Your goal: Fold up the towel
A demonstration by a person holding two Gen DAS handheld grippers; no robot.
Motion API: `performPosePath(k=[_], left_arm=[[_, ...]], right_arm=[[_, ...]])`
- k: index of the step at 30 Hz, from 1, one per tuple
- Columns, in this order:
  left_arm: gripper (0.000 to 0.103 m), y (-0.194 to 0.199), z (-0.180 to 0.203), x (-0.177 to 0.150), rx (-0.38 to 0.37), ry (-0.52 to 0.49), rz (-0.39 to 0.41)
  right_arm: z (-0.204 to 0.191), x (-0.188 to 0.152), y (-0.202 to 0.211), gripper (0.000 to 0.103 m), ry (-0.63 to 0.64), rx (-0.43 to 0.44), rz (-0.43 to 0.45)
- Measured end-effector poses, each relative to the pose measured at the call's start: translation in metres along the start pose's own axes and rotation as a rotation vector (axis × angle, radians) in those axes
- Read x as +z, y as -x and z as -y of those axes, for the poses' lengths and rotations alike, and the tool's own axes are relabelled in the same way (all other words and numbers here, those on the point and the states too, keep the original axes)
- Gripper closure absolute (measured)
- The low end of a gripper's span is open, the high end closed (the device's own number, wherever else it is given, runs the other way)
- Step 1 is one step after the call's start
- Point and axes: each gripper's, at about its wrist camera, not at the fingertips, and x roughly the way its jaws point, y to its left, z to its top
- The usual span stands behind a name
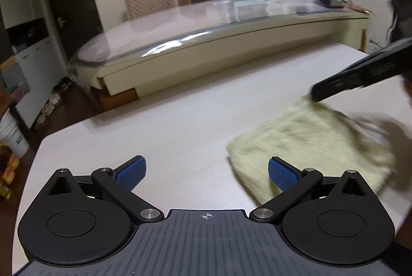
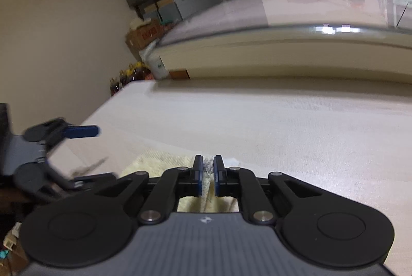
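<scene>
A: Nearest first, what has hold of the towel [image 1: 311, 144]?

B: The right gripper [image 2: 206, 174]. Its jaws are pinched nearly together on a bit of towel edge, lifting it, I'd judge to carry it over for a fold

A: And the left gripper [image 1: 206, 173]?

B: Spread wide, holding nothing, hovering just beside the towel's near corner, likely waiting to pin or grab it

A: Where's the towel?

B: On the white table [image 1: 167, 121]. Beyond the towel stands a glass-topped table [image 1: 206, 18]
</scene>
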Motion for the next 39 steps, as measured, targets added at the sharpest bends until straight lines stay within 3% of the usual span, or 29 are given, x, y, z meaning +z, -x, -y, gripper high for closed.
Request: performPosePath(k=[11,13,14,17,25,31,36,39], left_arm=[[0.0,-0.016,0.003,0.006,-0.012,-0.021,-0.009],[0.0,-0.02,0.005,0.006,-0.012,-0.033,-0.016],[0.0,-0.021,0.006,0.005,-0.01,-0.034,-0.018],[0.0,-0.023,0.006,0.004,-0.011,-0.032,-0.024],[0.0,-0.024,-0.001,0.016,-0.006,0.003,0.015],[0.0,-0.039,0.005,0.019,0.002,-0.029,-0.007],[0.0,-0.044,0.0,0.018,-0.018,0.0,-0.028],[0.0,-0.036,-0.002,0.017,-0.01,0.005,-0.025]], right_arm=[[0.018,-0.01,0.002,0.094,-0.072,-0.05,-0.01],[0.02,-0.015,0.001,0.096,-0.082,-0.07,-0.02],[0.02,-0.017,0.0,0.103,-0.083,-0.084,-0.022],[0.023,-0.022,-0.001,0.103,-0.092,-0.109,-0.029],[0.015,-0.016,-0.002,0.099,-0.073,-0.072,0.004],[0.004,-0.015,-0.019,0.099,-0.018,-0.069,-0.039],[0.007,-0.018,-0.021,0.1,-0.025,-0.071,-0.051],[0.001,-0.018,-0.009,0.095,-0.012,-0.07,-0.035]])
